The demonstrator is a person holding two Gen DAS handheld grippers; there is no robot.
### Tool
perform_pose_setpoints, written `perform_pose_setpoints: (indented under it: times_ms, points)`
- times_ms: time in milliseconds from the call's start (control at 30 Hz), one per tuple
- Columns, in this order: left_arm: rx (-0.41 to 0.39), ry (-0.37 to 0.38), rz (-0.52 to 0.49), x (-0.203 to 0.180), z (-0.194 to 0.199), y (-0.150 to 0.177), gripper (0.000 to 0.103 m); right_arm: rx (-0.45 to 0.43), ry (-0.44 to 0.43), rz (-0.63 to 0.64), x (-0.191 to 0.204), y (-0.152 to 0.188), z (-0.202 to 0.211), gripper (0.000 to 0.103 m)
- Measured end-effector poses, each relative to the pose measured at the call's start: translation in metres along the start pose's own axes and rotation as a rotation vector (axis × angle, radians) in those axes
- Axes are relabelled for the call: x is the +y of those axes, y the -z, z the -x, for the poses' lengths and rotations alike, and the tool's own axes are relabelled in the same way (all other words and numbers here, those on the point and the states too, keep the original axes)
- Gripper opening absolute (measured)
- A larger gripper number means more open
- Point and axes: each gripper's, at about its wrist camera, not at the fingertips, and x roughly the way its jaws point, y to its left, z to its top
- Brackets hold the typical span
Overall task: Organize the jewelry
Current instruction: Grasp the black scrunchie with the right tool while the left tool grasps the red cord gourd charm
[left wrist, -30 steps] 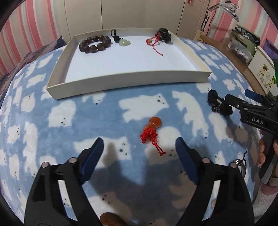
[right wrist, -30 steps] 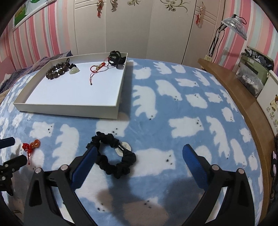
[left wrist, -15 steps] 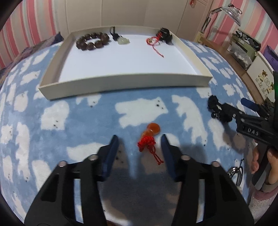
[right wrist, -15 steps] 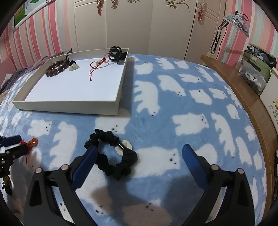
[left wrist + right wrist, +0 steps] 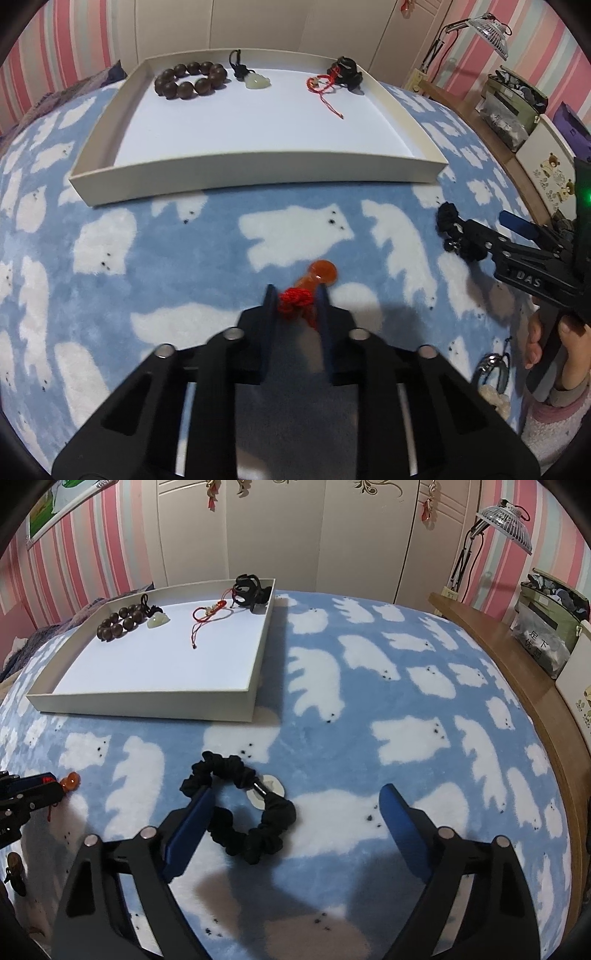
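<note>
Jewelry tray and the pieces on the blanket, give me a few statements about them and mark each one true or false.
1. The wooden bead bracelet lies inside the tray. True.
2. The black scrunchie is in the tray. False: it lies on the blanket.
3. The left gripper is closing around the orange pendant's red knot. True.
4. The tray is full. False: most of its white floor is bare.
5. The right gripper clamps the scrunchie. False: its jaws stand wide.

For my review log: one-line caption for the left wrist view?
Left gripper closing on the red-corded orange pendant lying on the bear-print blanket, before the tray.
</note>
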Motion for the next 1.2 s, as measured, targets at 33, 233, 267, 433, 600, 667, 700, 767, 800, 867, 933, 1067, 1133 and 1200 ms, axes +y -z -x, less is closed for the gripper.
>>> perform_pose_setpoints:
  times_ms: [33,233,267,433,600,667,700,767,800,867,933,1067,1133,1200]
  points:
    - [-0.004,-0.002,-0.004,-0.001,0.0,0.0,0.014,0.001,-0.001,-0.001,0.0,0.0,0.0,0.088]
    - [0.003,-0.01,-0.004,-0.001,0.0,0.003,0.011,0.014,0.011,0.005,0.003,0.002,-0.005,0.075]
    - [0.003,-0.008,-0.003,-0.001,0.001,0.003,0.01,0.026,0.012,0.008,0.003,0.003,-0.007,0.072]
    - [0.003,-0.007,-0.001,0.001,0.003,0.005,0.009,0.055,0.015,0.015,0.006,0.006,-0.011,0.071]
    - [0.002,-0.001,0.002,0.002,0.003,0.007,0.009,0.073,0.019,0.016,0.008,0.009,-0.01,0.066]
    - [0.0,0.0,0.001,0.003,0.003,0.007,0.009,0.075,0.003,0.018,0.011,0.01,-0.009,0.057]
    - [0.0,-0.002,0.001,0.003,0.003,0.007,0.009,0.075,-0.004,0.02,0.013,0.01,-0.008,0.05]
    - [-0.001,-0.004,-0.001,0.003,0.003,0.007,0.009,0.078,-0.023,0.026,0.016,0.01,-0.008,0.038]
    - [0.0,-0.004,0.0,0.003,0.003,0.007,0.009,0.08,-0.033,0.025,0.017,0.009,-0.008,0.032]
    - [-0.001,-0.005,0.006,0.003,0.003,0.007,0.008,0.077,-0.048,0.016,0.017,0.009,-0.008,0.024]
    - [-0.004,-0.014,0.005,0.002,0.003,0.008,0.008,0.074,-0.053,0.009,0.017,0.01,-0.008,0.02]
    - [-0.012,-0.035,-0.003,-0.001,0.004,0.009,0.008,0.067,-0.049,0.028,0.021,0.01,-0.006,0.013]
    - [-0.014,-0.04,-0.001,-0.001,0.004,0.008,0.008,0.061,-0.041,0.039,0.024,0.01,-0.005,0.013]
    - [-0.016,-0.04,0.003,0.0,0.005,0.008,0.007,0.055,-0.042,0.041,0.023,0.009,-0.004,0.012]
